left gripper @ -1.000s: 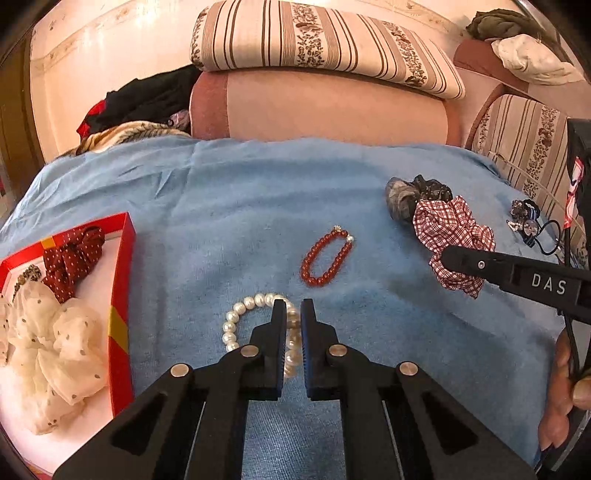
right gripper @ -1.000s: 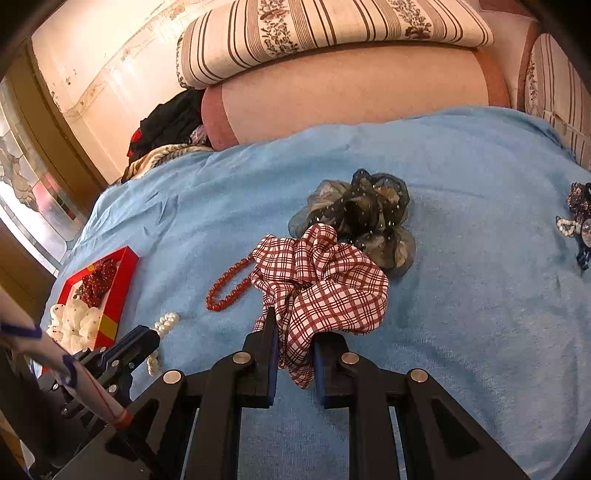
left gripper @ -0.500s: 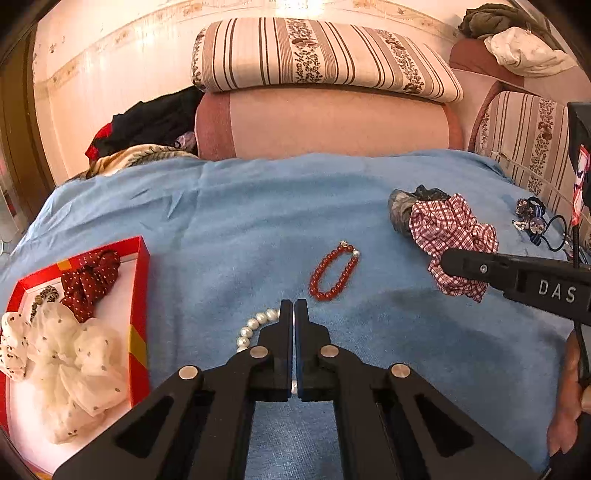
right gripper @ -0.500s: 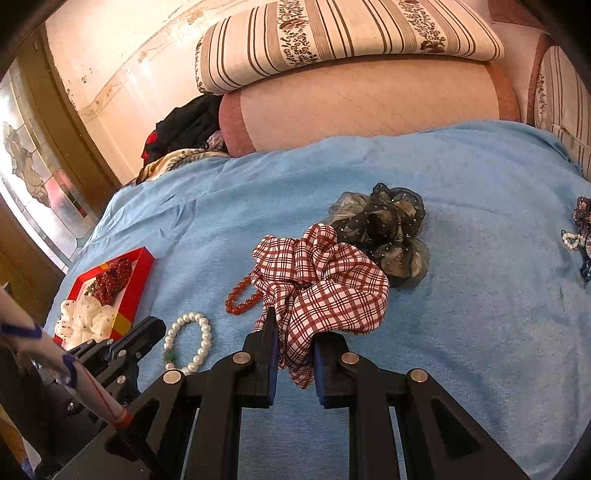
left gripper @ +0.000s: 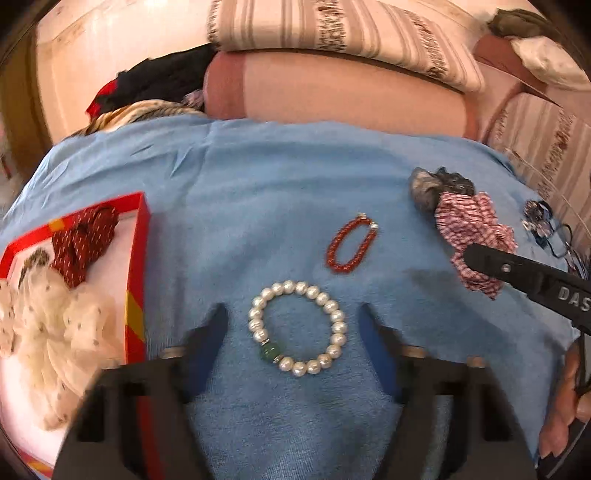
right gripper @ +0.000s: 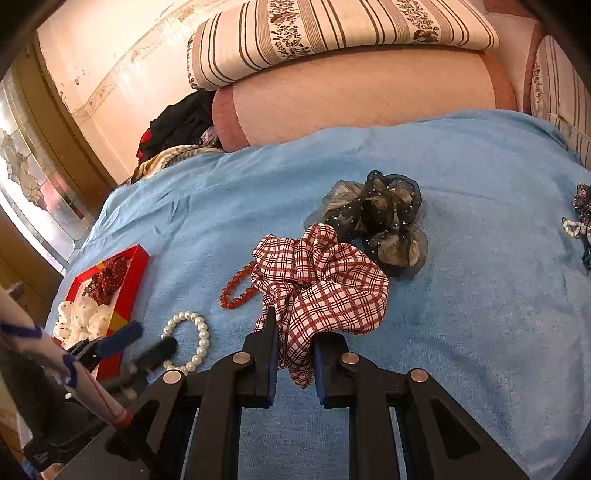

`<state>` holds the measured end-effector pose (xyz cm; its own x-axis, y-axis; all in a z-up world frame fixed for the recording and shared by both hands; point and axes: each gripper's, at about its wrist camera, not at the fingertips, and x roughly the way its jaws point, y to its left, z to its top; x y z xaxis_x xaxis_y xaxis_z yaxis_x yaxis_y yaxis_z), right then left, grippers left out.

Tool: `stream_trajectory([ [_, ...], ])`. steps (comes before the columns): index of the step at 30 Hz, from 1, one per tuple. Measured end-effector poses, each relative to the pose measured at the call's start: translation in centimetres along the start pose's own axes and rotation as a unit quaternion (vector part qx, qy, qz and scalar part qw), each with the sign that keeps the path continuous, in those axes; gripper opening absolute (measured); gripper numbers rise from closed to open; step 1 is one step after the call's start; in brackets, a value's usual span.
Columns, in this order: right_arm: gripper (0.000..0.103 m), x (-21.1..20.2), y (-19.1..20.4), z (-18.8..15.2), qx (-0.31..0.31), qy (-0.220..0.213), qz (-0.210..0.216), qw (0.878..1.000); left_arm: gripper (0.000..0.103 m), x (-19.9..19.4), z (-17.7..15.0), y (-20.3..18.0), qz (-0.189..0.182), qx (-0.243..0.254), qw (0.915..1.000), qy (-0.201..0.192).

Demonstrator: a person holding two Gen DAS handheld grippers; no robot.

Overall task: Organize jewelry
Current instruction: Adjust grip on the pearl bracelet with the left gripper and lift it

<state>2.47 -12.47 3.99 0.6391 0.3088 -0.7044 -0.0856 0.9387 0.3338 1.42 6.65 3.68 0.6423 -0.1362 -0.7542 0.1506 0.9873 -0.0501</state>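
**Two hand-held grippers over jewelry on a blue blanket**

The left gripper (left gripper: 293, 325) hovers above the pearl bracelet (left gripper: 298, 328), its jaws opening; the bracelet lies flat on the blue blanket (left gripper: 258, 206) between the two fingers, which stand apart from it on either side. The bracelet carries one green bead on its near side. Just beyond it lies the red bead bracelet (left gripper: 351, 243). The right gripper (right gripper: 293, 345) has its jaws clenched on a fold of the red-checked scrunchie (right gripper: 325, 284), whose bulk rests on the blanket ahead of the fingers. A dark sheer scrunchie (right gripper: 380, 225) touches the checked one on its far side. At the left, the red-rimmed tray (left gripper: 142, 236) holds a white dotted scrunchie (left gripper: 55, 321) and a dark red dotted one (left gripper: 81, 240). Striped cushions (right gripper: 332, 33) lie behind.
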Motion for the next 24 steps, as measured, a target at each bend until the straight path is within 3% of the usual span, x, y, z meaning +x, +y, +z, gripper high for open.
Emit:
stream_trajectory([
  [5, 0.017, -0.2, 0.1, 0.0, 0.0, -0.001, 0.004, 1.0, 0.073, 1.2, -0.7, -1.1, -0.004, 0.025, 0.9995, 0.022],
  [10, 0.017, -0.3, -0.3, 0.1, 0.005, -0.001, 0.008, 1.0, 0.073, 3.0, -1.5, -1.6, 0.035, 0.04, 0.9977, 0.043],
  [12, 0.017, -0.4, -0.1, 0.1, 0.004, -0.001, 0.009, 1.0, 0.061, 3.1, -1.4, -1.2, 0.031, 0.027, 0.9983, 0.041],
  [14, 0.017, -0.4, -0.1, 0.0, 0.005, -0.003, 0.01, 1.0, 0.027, 2.9, -1.4, -1.1, 0.037, 0.03, 0.9983, 0.035],
  [15, 0.017, -0.4, -0.1, 0.0, 0.004, -0.003, 0.011, 1.0, 0.018, 2.7, -1.4, -1.2, 0.036, 0.032, 0.9984, 0.031],
  [21, 0.017, -0.4, -0.2, 0.0, 0.005, -0.005, 0.011, 1.0, 0.017, 1.5, -1.0, -0.8, 0.024, 0.02, 0.9995, 0.006],
  [22, 0.017, -0.5, -0.1, 0.0, 0.005, -0.006, 0.011, 1.0, 0.009, 1.1, -0.8, -0.7, 0.017, 0.019, 0.9997, -0.005],
  [24, 0.017, -0.6, -0.1, 0.0, 0.004, -0.008, 0.013, 1.0, 0.009, 0.4, -0.4, -0.6, 0.009, 0.016, 0.9997, -0.018],
])
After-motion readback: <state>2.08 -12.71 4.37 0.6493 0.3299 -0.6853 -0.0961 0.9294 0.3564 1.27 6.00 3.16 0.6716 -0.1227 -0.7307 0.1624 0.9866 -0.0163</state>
